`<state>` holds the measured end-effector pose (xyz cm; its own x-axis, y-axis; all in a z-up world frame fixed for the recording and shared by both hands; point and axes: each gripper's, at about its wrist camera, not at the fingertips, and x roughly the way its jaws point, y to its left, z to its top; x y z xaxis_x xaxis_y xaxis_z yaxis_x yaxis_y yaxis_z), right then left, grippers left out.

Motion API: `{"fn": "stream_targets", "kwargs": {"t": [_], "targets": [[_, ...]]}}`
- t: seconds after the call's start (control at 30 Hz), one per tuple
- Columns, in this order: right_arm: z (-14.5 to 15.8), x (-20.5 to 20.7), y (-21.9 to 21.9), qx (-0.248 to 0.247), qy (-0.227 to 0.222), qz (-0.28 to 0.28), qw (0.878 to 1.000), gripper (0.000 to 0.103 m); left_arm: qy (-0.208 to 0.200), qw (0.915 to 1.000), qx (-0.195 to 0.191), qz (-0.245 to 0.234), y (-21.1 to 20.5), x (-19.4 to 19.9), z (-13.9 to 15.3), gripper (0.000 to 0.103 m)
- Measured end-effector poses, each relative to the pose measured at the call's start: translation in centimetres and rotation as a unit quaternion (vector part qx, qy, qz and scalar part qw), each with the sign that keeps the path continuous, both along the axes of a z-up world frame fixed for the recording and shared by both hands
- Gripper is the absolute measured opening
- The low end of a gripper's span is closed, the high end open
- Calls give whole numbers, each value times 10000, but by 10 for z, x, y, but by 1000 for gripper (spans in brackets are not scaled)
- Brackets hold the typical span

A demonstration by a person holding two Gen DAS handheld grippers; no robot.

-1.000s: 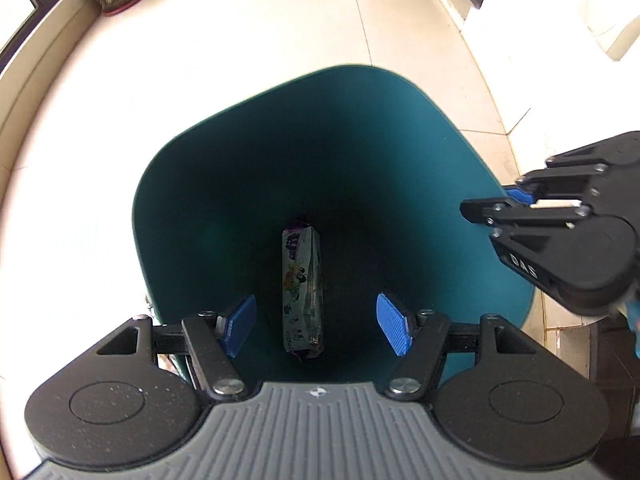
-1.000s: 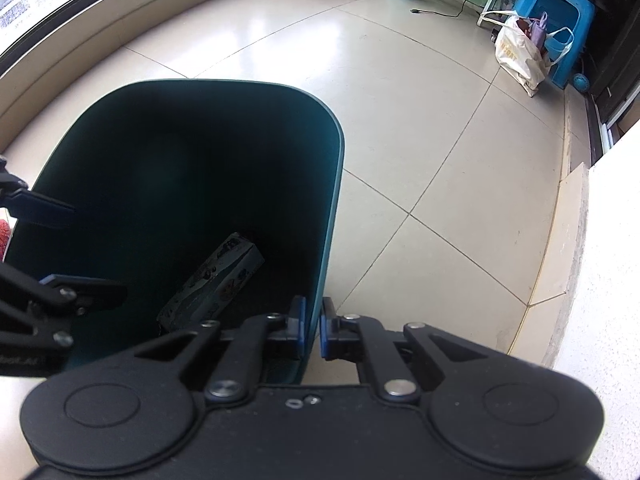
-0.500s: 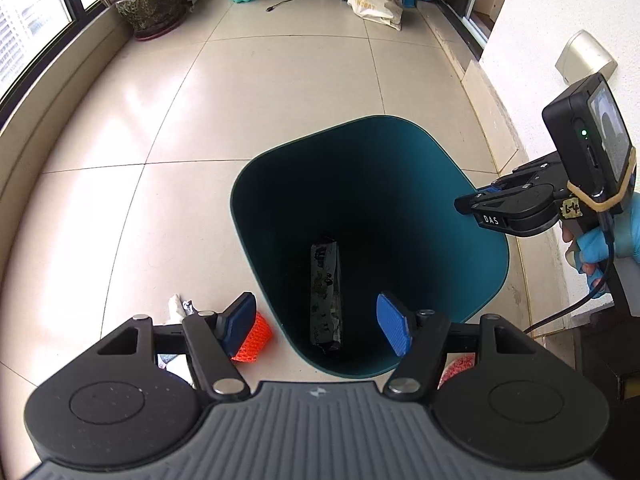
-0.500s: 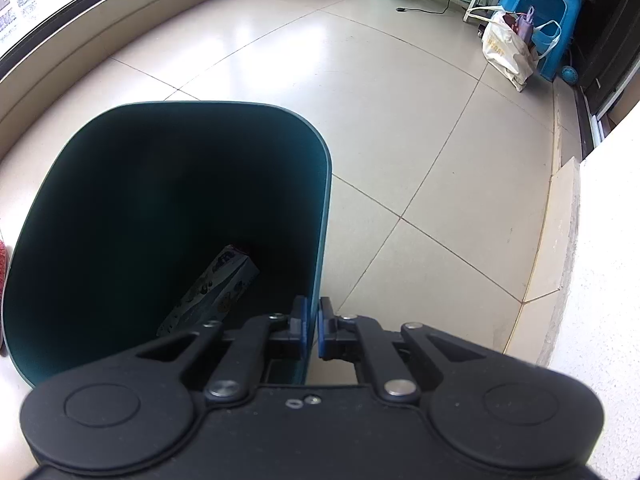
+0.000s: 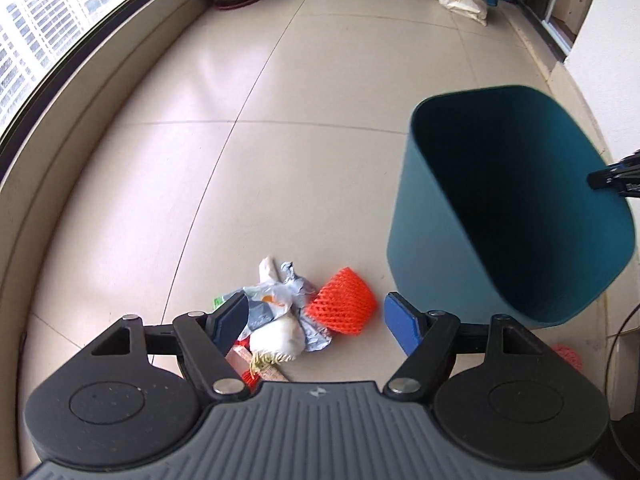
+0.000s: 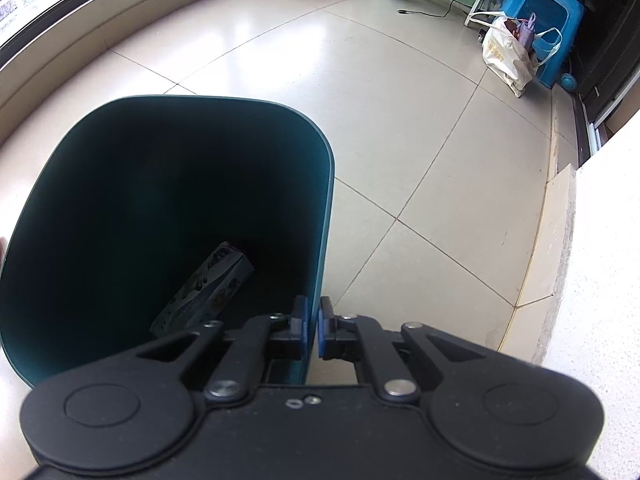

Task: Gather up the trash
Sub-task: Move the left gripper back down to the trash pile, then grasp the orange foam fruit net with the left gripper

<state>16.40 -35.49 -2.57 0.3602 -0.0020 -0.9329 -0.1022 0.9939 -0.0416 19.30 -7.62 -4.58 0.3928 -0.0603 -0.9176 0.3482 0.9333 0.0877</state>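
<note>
The trash [image 5: 288, 312], a heap of crumpled wrappers and an orange foam net [image 5: 342, 306], lies on the shiny cream tile floor [image 5: 280, 160] just beside the teal bin [image 5: 436, 240], and a flat packet [image 6: 208, 290] lies at the bottom of the bin. The left gripper [image 5: 316, 322] hangs over the heap with nothing held, its jaws wide and just opening further. The right gripper [image 6: 312, 328] pinches the bin's rim near the white wall [image 6: 600, 260], and a long window [image 5: 40, 52] runs along the floor's far edge.
</note>
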Motion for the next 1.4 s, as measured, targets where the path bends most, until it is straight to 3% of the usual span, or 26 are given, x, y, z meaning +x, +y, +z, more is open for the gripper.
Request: {"fn": "stream_targets", "kwargs": {"t": [0.23,0.4,0.63,0.93,1.03,1.17,1.23,1.3,1.4], "targets": [[-1,-4,-1,-3,-39,15,10000,3,609,9977,-62,281,8,27,-88,74],[-1,-5,-8,30,-27,-111,9999,3,473,9987,75,-167,-1,29,-135,74],[1,-5,-2,65,-15,-8,10000,5,586,9950,119,-802,-23,34,-179,74],[-12,-1,9,-97,237,170,9995,6,875,9825,636,-1518,-52,49,-233,74],[-13,1,10,-99,279,149,9995,6,912,9772,915,-1686,-61,49,-252,74],[-13,3,6,-29,312,103,9995,6,950,9752,999,-1732,-65,46,-264,74],[-13,4,5,-43,312,107,9994,6,897,9767,926,-1714,-64,44,-264,67],[-14,4,5,-86,305,125,9994,6,1014,9782,891,-1576,-63,45,-265,38],[-15,4,6,-106,299,111,9994,6,1041,9815,769,-1413,-59,46,-263,22]]}}
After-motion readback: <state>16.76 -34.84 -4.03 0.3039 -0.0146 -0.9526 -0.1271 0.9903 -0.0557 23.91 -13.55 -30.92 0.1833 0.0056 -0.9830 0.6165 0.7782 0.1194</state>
